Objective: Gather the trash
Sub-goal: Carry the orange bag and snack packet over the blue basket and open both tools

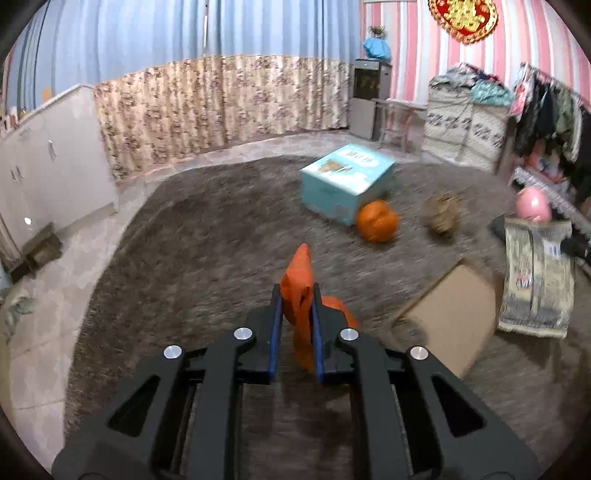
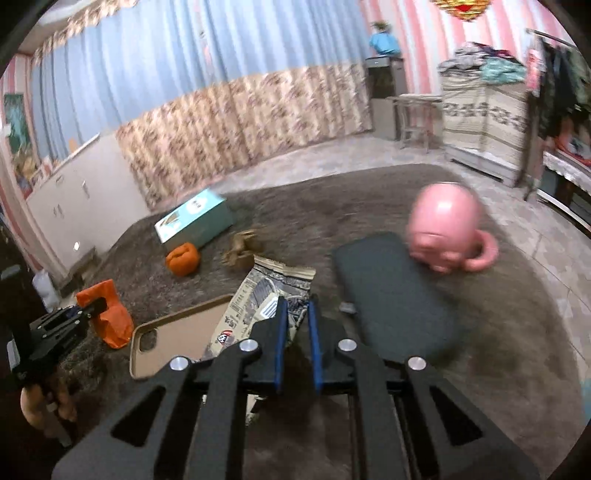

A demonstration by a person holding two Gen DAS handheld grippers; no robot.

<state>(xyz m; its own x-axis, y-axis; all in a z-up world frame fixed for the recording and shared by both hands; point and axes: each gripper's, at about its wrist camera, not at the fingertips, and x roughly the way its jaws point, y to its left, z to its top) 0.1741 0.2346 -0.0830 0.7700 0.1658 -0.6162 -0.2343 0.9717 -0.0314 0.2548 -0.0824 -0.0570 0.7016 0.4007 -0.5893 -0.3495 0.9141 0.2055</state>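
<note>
My left gripper: jaws clamped on orange bag, lifted above grey rug. My right gripper: jaws closed, tips over printed snack wrapper; grip on it unclear. Wrapper lies partly over brown cardboard box edge. Writing on wrapper and on teal carton too blurred to read. Count on rug: one crumpled orange wad, one brown crumpled paper, one pink mug, one dark flat pad. Red-gold ornament on striped wall, characters illegible.
</note>
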